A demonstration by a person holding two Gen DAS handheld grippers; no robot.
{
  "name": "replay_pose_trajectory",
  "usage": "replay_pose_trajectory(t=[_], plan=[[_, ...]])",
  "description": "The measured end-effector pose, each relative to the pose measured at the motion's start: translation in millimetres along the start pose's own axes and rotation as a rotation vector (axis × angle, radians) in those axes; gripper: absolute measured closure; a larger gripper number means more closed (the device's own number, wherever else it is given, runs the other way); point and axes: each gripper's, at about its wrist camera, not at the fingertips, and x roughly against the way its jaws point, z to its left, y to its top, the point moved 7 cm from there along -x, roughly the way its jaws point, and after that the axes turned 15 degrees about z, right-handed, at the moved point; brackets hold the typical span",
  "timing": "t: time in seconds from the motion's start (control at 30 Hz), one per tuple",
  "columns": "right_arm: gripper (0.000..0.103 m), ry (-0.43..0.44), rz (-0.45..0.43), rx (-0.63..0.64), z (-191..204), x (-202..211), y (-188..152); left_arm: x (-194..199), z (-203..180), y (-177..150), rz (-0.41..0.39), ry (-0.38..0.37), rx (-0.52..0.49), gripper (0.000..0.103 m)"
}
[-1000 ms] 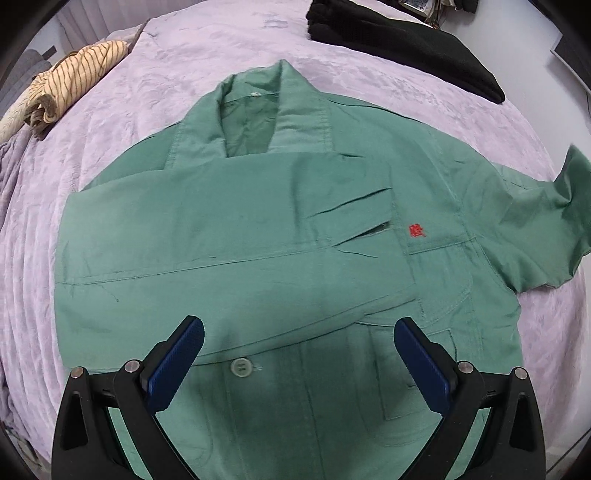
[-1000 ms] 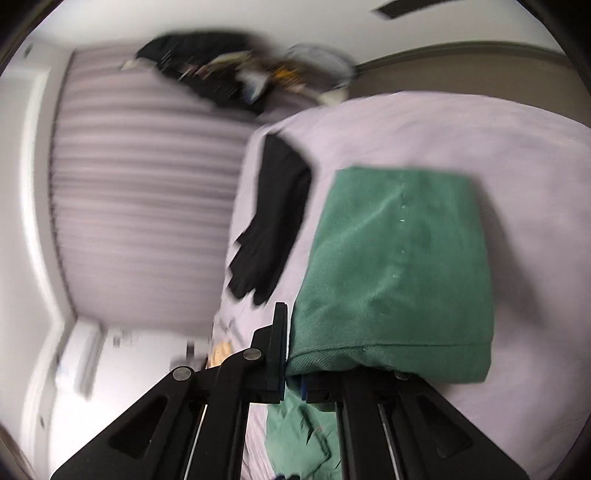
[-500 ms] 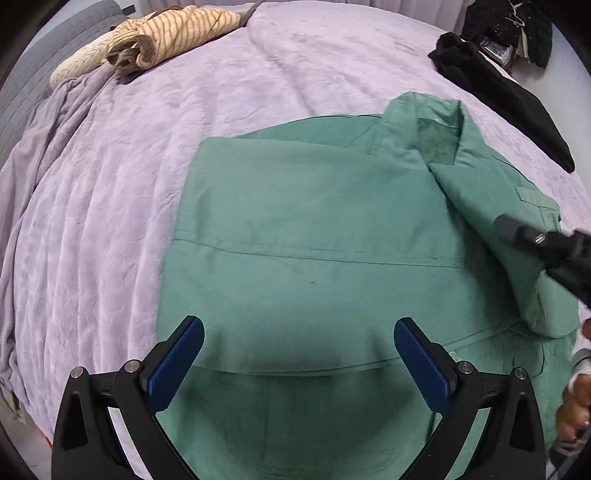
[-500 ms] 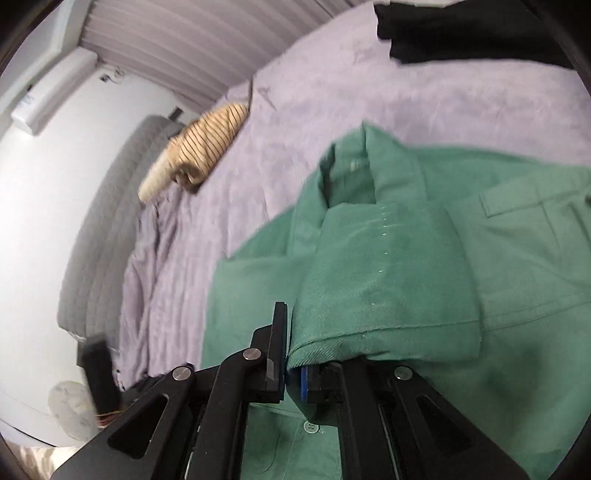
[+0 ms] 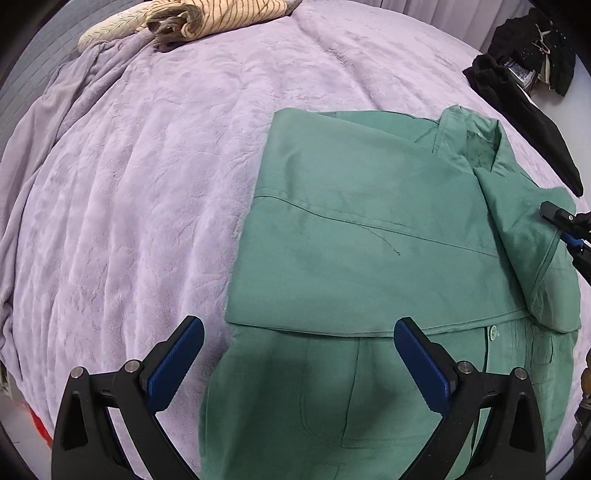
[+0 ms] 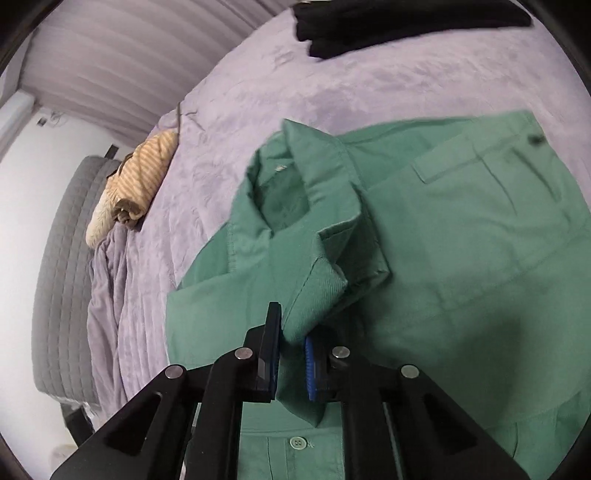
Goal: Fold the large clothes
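Note:
A large green shirt lies front-up on the lilac bedspread, its left side folded in over the chest. My left gripper is open and empty, hovering above the shirt's lower left part. My right gripper is shut on the folded green sleeve and holds it over the shirt just below the collar. It also shows in the left wrist view at the right edge, with the sleeve draped from it.
A rolled tan striped garment lies at the far left of the bed, also in the right wrist view. Black clothes lie at the far right edge. A grey headboard stands beyond the bed.
My right gripper has carried the sleeve inward across the shirt and lowered it near the collar. My left gripper's view has shifted left along the bed, staying open.

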Motion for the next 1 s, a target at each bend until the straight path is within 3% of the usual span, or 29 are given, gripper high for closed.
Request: replay_pose_trajectory(t=[0.13, 0.23, 0.27, 0.33, 0.5, 0.6, 0.7, 0.73, 0.77, 0.8, 0.83, 0.87, 0.9, 1.0], plan=[[0.090, -0.130, 0.091, 0.312, 66.9, -28.0, -19.9, -1.0, 18.1, 4.0, -0.002, 0.006, 0.034, 0.000], [0.068, -0.236, 0.252, 0.448, 84.1, -73.2, -53.7, -4.8, 26.0, 7.9, 0.007, -0.006, 0.065, 0.000], [0.051, -0.260, 0.302, 0.476, 83.8, -85.5, -67.7, -6.7, 25.3, 10.0, 0.013, -0.017, 0.068, 0.000], [0.049, -0.240, 0.335, 0.479, 80.1, -90.2, -85.5, -8.9, 16.4, 13.4, 0.022, -0.053, 0.048, 0.000], [0.049, -0.131, 0.317, 0.263, 22.9, -46.5, -99.5, -24.0, -41.7, 26.9, 0.078, -0.191, -0.080, 0.000], [0.048, -0.099, 0.245, 0.029, -46.7, -5.6, -96.5, -39.8, -78.7, 38.6, 0.122, -0.260, -0.127, 0.000], [0.047, -0.085, 0.157, -0.200, -113.7, 29.8, -95.3, -48.3, -103.2, 52.0, 0.124, -0.261, -0.134, 0.000], [0.047, -0.067, 0.132, -0.266, -132.8, 38.8, -95.4, -48.7, -109.2, 56.2, 0.116, -0.254, -0.138, 0.003], [0.047, -0.029, 0.096, -0.342, -151.8, 47.9, -94.7, -48.1, -114.4, 59.7, 0.108, -0.248, -0.141, 0.023], [0.047, 0.001, 0.065, -0.399, -165.0, 54.0, -93.2, -48.3, -119.0, 61.9, 0.117, -0.239, -0.149, 0.034], [0.048, 0.025, 0.038, -0.446, -175.7, 58.0, -90.8, -48.1, -122.1, 64.1, 0.126, -0.236, -0.154, 0.049], [0.071, 0.038, 0.006, -0.483, -185.3, 63.7, -86.7, -46.1, -123.4, 66.0, 0.129, -0.234, -0.151, 0.057], [0.098, 0.034, -0.017, -0.491, -190.2, 70.2, -82.6, -43.8, -124.5, 64.8, 0.131, -0.236, -0.148, 0.058], [0.099, 0.022, -0.086, -0.413, -178.6, 91.6, -74.7, -37.6, -123.9, 56.7, 0.117, -0.235, -0.163, 0.059]])
